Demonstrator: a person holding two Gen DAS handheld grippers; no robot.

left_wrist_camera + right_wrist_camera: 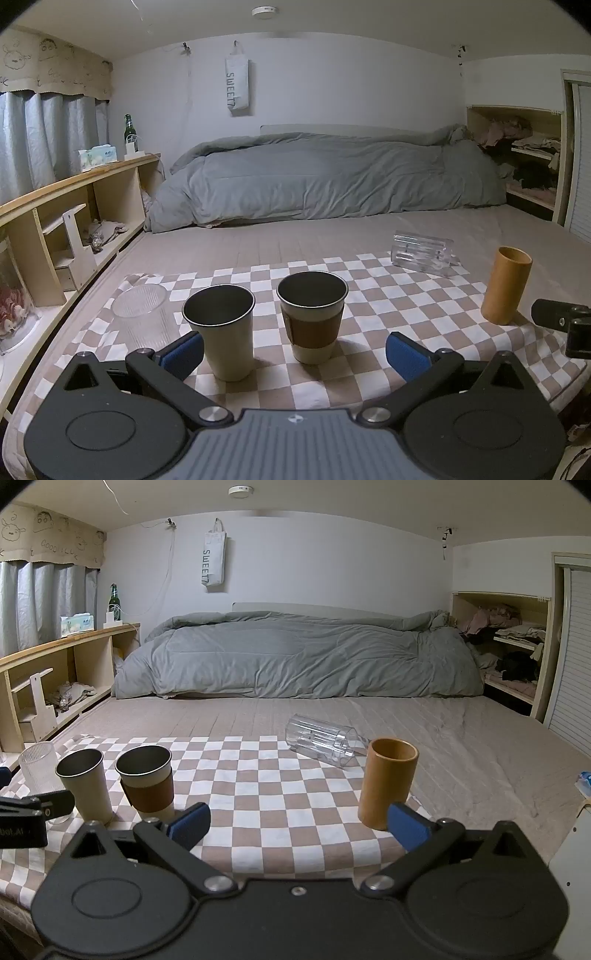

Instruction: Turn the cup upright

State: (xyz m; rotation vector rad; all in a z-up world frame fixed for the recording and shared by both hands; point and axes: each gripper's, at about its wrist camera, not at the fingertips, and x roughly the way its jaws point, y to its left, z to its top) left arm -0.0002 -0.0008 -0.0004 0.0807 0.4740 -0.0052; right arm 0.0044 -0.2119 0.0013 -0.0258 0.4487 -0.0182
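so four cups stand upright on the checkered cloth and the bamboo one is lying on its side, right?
Not quite: the one lying on its side is the clear plastic cup. The bamboo cup stands upright, as the right wrist view shows.

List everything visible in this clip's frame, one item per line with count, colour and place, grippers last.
Clear plastic cup: 1, transparent, lying on its side at the cloth's far edge.
Bamboo cup: 1, orange-brown, upright, right side of cloth.
Sleeved cup: 1, cream with brown sleeve, upright, left part of cloth.
Plain cup: 1, cream, upright, left of the sleeved one.
Ribbed glass: 1, clear, upright, far left.
Checkered cloth: 1, brown and white, on the bed.
Duvet: 1, grey, bunched at the wall.
Bottle: 1, green, on the shelf.
Tissue pack: 1, pale, on the shelf.
Left gripper: black, blue pads, open.
Right gripper: same, open.
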